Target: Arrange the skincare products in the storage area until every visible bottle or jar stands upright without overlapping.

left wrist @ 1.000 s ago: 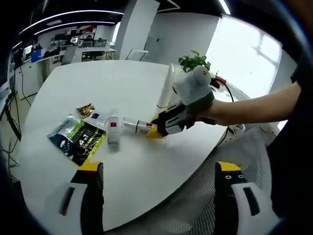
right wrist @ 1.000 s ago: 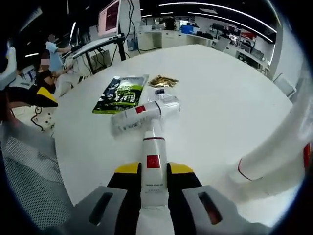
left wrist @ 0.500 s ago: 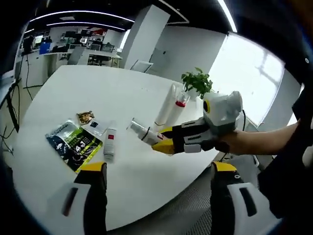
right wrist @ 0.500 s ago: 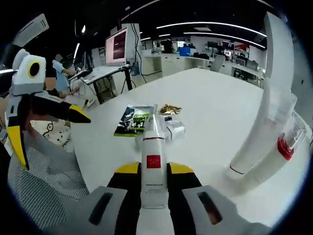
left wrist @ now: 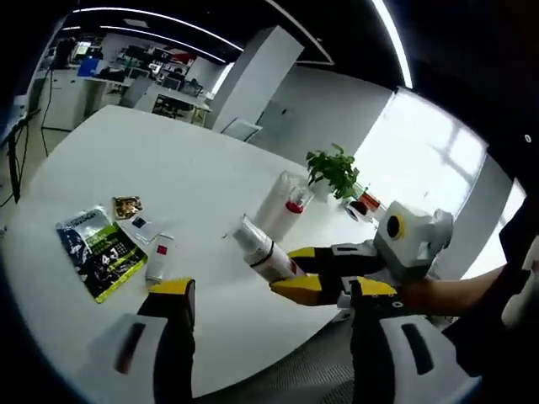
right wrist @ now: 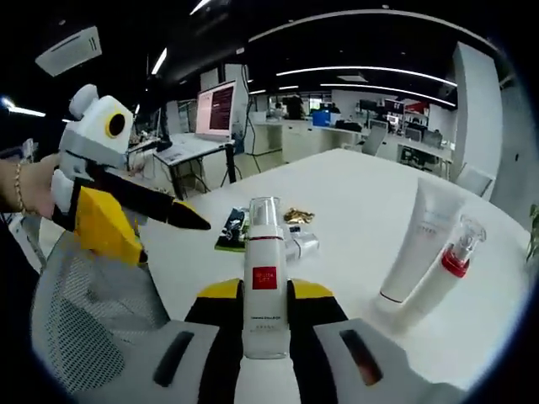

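My right gripper (right wrist: 264,293) is shut on a white bottle with a red label (right wrist: 264,271), held in the air above the white table (right wrist: 354,181). In the left gripper view the same bottle (left wrist: 259,247) sticks out of the right gripper (left wrist: 307,271), off the table's near edge. My left gripper (left wrist: 271,290) is open with nothing between its jaws, and it appears as the left gripper (right wrist: 160,229) at the left. A tall white tube (right wrist: 419,240) stands upright, and a pump bottle with a red collar (right wrist: 445,268) leans on it. Another white tube (left wrist: 158,257) lies flat.
A green packet (left wrist: 99,249), a gold sachet (left wrist: 126,206) and a small white sachet (left wrist: 140,225) lie beside the flat tube. A potted plant (left wrist: 335,168) stands at the table's far side. A mesh chair (right wrist: 93,324) is below the near edge.
The right gripper has lifted the red-label bottle off the table, away from the flat tube, and raised it level. Both cameras have swung upward; the left gripper stays open.
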{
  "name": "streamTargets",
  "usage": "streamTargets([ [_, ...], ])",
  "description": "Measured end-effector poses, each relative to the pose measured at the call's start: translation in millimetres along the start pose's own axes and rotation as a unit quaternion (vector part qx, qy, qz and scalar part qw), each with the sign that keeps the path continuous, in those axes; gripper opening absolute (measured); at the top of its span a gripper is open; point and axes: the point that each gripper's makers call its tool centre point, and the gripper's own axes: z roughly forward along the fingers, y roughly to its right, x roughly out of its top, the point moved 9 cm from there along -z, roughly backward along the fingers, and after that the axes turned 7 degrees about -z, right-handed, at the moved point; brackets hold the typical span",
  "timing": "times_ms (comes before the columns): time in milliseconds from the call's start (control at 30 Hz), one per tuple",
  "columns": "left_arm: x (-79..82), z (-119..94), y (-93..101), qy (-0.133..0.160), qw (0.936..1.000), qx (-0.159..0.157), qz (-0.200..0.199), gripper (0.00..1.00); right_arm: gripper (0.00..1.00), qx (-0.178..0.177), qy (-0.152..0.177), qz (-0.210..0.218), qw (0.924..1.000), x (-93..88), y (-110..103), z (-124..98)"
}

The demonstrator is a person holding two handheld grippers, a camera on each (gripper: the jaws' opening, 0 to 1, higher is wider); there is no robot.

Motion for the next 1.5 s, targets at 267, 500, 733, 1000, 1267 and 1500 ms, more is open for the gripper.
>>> streamTargets([
  [267,2.8,16.5,6.7,0.007,0.9993,-0.019,-0.031,0.54,0.19,0.001,0.028,-0.008,0.9996,10.3,-7.0,-20.1],
  [500,7.4,27.3,14.2,0.03,0.9966,-0.043,-0.064,0.41,0.19,-0.005,0.05,-0.011,0.9987,15.2,-2.6,-32.5],
  [733,9.9,36.1,23.1,0.032,0.9929,-0.077,-0.084,0.24,0.19,-0.007,0.058,-0.014,0.9982,15.6,-0.4,-38.9],
  [1000,10.7,42.8,28.8,0.03,0.9934,-0.075,-0.082,0.19,0.19,-0.012,0.06,-0.011,0.9981,14.1,2.0,-44.4],
  [1267,18.7,44.7,36.6,0.009,0.9945,-0.083,-0.063,0.16,0.21,-0.004,0.075,0.024,0.9969,10.4,3.0,-47.5],
  [1500,29.4,41.8,53.1,-0.047,0.991,-0.119,0.041,0.15,0.25,0.062,0.095,0.037,0.9928,10.0,4.0,-51.3],
])
